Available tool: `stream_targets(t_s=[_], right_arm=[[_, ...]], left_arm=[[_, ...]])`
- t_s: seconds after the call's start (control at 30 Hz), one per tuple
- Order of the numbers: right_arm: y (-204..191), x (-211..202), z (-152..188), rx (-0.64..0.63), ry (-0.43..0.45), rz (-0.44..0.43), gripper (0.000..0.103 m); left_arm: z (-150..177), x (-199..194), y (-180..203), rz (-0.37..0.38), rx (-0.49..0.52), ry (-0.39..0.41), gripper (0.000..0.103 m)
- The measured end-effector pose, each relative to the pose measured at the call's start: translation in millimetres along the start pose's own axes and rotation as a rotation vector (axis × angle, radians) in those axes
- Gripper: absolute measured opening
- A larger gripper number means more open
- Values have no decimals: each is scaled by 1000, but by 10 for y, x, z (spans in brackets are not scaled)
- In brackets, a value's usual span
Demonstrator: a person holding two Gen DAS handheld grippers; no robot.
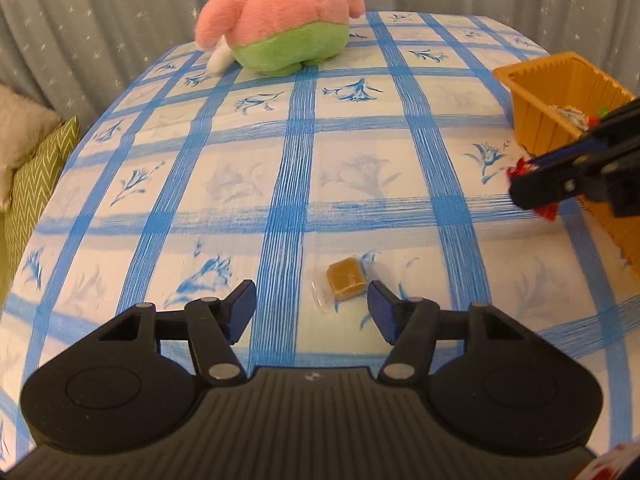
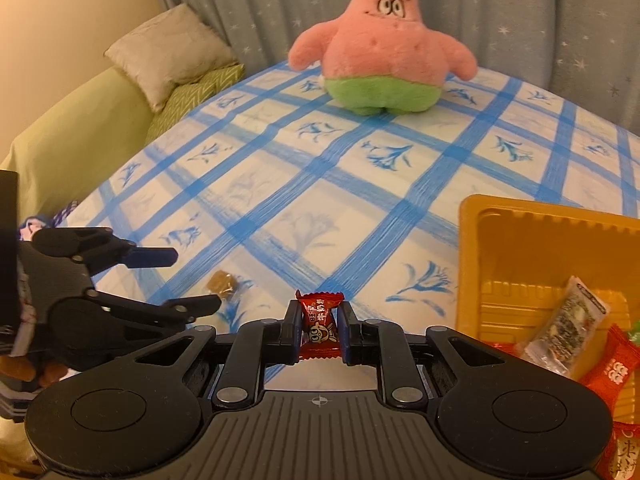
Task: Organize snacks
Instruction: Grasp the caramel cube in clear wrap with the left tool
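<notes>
My left gripper (image 1: pixel 312 300) is open, low over the table. A brown candy in clear wrap (image 1: pixel 346 282) lies just ahead, nearer the right fingertip (image 1: pixel 380 296). It also shows in the right wrist view (image 2: pixel 222 282), beside the left gripper (image 2: pixel 192 280). My right gripper (image 2: pixel 319 320) is shut on a red wrapped candy (image 2: pixel 320 326), held above the table left of the orange tray (image 2: pixel 472 248). In the left wrist view the right gripper (image 1: pixel 532 184) with the red candy (image 1: pixel 520 168) is in front of the tray (image 1: pixel 536 92). The tray holds several snack packets (image 2: pixel 568 328).
A pink and green plush star toy (image 2: pixel 384 48) stands at the far side of the blue-checked tablecloth (image 1: pixel 280 152). A green sofa with cushions (image 2: pixel 168 52) is to the left of the table. A starred curtain hangs behind.
</notes>
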State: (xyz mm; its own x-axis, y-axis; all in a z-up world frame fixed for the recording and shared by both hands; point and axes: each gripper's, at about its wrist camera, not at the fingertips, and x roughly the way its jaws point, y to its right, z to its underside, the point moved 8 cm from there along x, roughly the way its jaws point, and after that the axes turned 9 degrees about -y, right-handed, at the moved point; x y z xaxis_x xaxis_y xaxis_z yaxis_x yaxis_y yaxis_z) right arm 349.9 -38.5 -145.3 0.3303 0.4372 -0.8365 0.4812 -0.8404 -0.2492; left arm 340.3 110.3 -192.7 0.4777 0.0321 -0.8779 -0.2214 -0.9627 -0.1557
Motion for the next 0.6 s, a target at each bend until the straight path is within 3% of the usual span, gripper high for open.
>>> stream_targets(t_s=[0.3,0.6], right_arm=[[82,-65,-47,26,15,15,19],[121,-97,-63,36,17,32,19]], left_arm=[[-137,111,20,46,21,10,51],[-269,180,102,107,50,16,31]])
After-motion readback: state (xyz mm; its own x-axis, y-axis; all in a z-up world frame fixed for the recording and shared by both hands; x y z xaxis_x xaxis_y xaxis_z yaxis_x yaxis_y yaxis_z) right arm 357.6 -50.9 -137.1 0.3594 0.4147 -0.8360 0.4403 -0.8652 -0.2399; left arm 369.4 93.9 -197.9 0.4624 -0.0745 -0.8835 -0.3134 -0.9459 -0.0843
